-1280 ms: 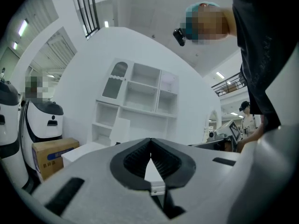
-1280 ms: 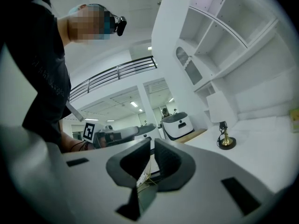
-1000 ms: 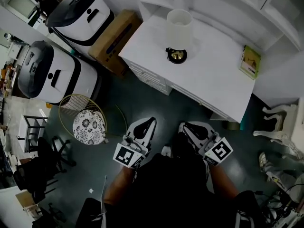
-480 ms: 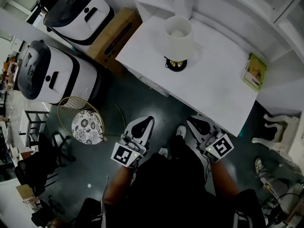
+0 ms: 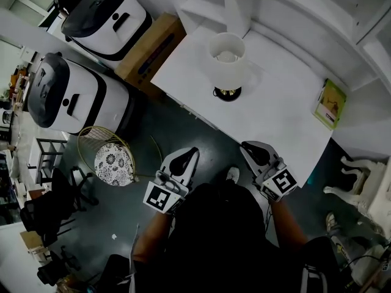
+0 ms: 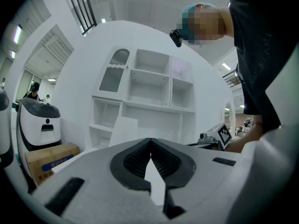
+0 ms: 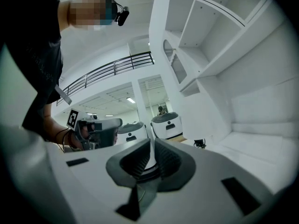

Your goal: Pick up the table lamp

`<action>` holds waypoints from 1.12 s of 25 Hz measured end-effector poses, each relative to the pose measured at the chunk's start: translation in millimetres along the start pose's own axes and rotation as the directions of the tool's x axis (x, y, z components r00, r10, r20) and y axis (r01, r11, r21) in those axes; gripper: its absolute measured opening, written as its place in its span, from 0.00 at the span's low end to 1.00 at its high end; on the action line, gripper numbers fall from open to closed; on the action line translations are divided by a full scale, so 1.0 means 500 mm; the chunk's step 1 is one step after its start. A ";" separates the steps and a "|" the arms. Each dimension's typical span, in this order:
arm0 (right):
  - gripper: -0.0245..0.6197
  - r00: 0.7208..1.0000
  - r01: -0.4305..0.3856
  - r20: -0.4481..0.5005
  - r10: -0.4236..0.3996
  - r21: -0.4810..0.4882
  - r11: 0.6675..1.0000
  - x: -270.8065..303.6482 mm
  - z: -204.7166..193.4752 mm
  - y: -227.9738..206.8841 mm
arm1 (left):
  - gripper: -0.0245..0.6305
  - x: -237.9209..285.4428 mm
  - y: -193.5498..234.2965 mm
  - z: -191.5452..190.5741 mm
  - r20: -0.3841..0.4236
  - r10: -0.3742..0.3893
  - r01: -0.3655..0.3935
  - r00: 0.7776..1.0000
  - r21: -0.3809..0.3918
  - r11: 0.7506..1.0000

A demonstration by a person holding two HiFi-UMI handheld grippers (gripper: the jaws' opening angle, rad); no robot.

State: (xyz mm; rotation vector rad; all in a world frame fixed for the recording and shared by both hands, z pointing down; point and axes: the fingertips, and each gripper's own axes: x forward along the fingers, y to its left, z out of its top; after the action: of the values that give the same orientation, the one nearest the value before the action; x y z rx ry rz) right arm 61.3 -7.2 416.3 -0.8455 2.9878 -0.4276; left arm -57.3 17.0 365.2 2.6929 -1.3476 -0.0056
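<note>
Now: table lamp (image 5: 227,65) stands upright on white table (image 5: 287,119), toward its far left side, pale shade over dark round base. Left tongs (image 5: 190,153) pressed together, empty, over dark floor. Right tongs (image 5: 248,146) likewise pressed together, empty, beside table's near edge.

We've got a white rectangular desk (image 5: 287,112) here, drawer fronts just peeking out under its front edge at the left end. On the left half, a bit closer to the front edge than the back, stands a table lamp (image 5: 227,58) with a white drum shade and a round dark base with a brassy centre. Way over by the back right corner lies a thin green-and-yellow book (image 5: 330,104), flat, well apart from the lamp.
</note>
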 end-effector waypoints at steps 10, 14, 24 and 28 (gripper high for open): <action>0.11 1.000 -0.028 -0.014 0.028 0.001 1.000 0.060 0.010 -0.002 | 0.07 0.002 0.055 0.010 0.000 0.027 -0.027 1.000 -0.005 1.000; 0.11 0.999 -0.003 -0.032 0.004 0.019 1.000 0.088 0.005 -0.010 | 0.07 0.023 0.083 0.007 0.000 -0.008 0.008 1.000 -0.039 0.999; 0.11 0.987 0.152 -0.051 -0.153 -0.029 0.988 0.156 -0.042 -0.088 | 0.07 0.081 0.156 -0.009 -0.011 -0.091 0.090 0.996 -0.036 0.995; 0.11 0.988 0.136 -0.066 -0.139 -0.050 0.989 0.195 -0.056 -0.090 | 0.07 0.083 0.195 -0.006 0.011 -0.093 0.094 0.996 -0.064 0.994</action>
State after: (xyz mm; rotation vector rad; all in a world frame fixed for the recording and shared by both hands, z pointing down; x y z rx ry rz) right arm -1.1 -87.0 461.8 -1.0676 3.0235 -0.4009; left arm -109.7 -73.5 382.1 2.7022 -1.2007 -0.0686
